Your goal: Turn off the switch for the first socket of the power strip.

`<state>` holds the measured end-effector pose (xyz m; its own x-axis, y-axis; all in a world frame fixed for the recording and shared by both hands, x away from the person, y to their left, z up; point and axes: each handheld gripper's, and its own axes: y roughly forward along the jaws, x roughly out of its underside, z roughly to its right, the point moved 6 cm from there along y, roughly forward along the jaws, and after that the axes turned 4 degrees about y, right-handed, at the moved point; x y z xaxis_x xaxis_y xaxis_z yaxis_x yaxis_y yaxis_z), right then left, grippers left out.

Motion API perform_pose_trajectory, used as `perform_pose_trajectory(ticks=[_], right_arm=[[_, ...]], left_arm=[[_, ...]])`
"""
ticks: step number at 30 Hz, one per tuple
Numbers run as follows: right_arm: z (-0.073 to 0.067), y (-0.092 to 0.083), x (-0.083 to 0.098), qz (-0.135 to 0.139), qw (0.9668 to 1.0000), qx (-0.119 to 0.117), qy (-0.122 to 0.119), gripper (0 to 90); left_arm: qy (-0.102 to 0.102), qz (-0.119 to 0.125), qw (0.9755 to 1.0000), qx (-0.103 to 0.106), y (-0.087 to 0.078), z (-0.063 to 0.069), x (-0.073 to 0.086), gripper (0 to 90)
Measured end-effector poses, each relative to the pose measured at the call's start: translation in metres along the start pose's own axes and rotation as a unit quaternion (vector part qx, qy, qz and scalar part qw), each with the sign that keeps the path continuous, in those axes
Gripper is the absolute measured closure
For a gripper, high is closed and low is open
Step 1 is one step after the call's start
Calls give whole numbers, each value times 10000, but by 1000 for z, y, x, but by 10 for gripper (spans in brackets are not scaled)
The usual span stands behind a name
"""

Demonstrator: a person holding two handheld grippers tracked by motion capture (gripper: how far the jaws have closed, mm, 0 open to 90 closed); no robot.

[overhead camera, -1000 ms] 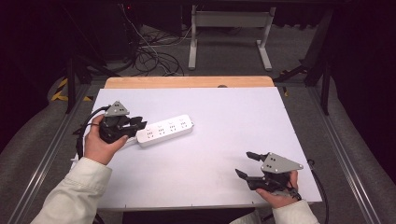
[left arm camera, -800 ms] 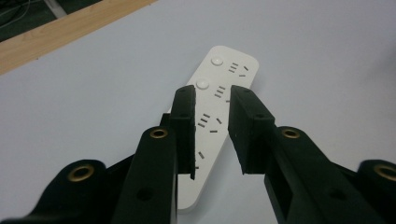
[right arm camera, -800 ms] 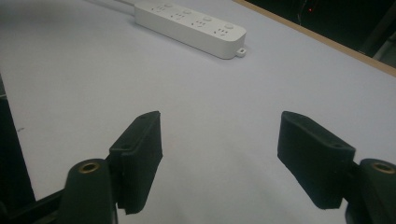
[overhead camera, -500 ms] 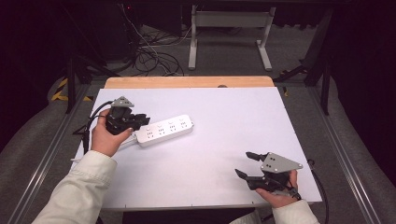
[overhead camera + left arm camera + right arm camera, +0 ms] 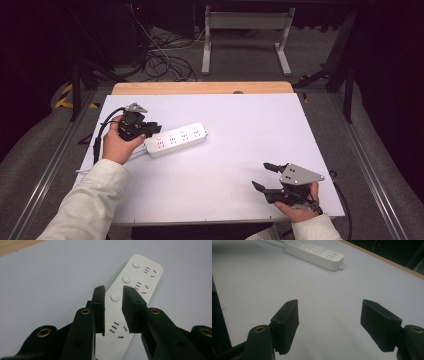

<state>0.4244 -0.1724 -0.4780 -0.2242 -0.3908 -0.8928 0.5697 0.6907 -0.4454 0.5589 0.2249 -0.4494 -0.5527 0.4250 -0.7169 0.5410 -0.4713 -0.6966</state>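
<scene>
The long white plastic power strip [image 5: 176, 139] lies flat on the white table [image 5: 240, 125], left of centre. The left gripper [image 5: 113, 311] has its fingers narrowly parted above the strip's near end, pads not pressing. The right gripper [image 5: 329, 325], well apart, shows fingers wide and empty.

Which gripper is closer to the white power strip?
Left. The left gripper hangs over the white power strip at its cord end, jaws partly open above it; the right gripper rests far off near the table's front edge.
</scene>
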Motion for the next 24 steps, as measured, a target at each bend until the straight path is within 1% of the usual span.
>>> perform_pose_trajectory(ticks=[4, 5, 6, 7, 8, 9, 11, 16, 18, 19, 20, 22, 23, 24], right_arm=[[0, 0, 0, 6, 10000, -11, -11, 316], [0, 0, 0, 4, 10000, -18, -9, 316], [0, 0, 0, -1, 10000, -30, -16, 316], [0, 0, 0, -7, 10000, -38, -15, 316], [0, 0, 0, -3, 10000, -48, -22, 316], [0, 0, 0, -3, 10000, -48, -22, 316], [0, 0, 0, 3, 10000, -55, -11, 316], [0, -1, 0, 1, 10000, -72, -21, 316], [-1, -1, 0, 4, 10000, -79, -21, 316], [-1, -1, 0, 4, 10000, -85, -19, 316], [-1, -1, 0, 3, 10000, -88, -22, 316], [-1, -1, 0, 4, 10000, -94, -25, 316], [-1, -1, 0, 6, 10000, -96, -24, 316], [-1, -1, 0, 9, 10000, -95, -21, 316]], left_arm=[[-107, -76, 9999, -12, 4, -1, 1, 743], [-67, -136, 9999, -44, 4, -3, 1, 754], [-196, -168, 9996, 57, 6, -1, 2, 776], [-237, -222, 9994, 114, 7, -1, 2, 801], [-284, -317, 9990, 150, 7, -2, 3, 852], [-311, -399, 9986, 161, 8, -3, 4, 852], [-383, -497, 9979, 149, 10, -5, 4, 892], [-474, -674, 9965, 148, 14, -5, 2, 896], [-482, -804, 9956, 64, 16, -6, 2, 897], [-526, -875, 9947, 78, 17, -5, 1, 897], [-538, -947, 9940, 20, 18, -6, 1, 897], [-578, -1019, 9931, 3, 20, -6, 1, 897], [-613, -1061, 9924, -55, 21, -6, 1, 897], [-646, -1110, 9917, -51, 22, -6, 1, 897]])
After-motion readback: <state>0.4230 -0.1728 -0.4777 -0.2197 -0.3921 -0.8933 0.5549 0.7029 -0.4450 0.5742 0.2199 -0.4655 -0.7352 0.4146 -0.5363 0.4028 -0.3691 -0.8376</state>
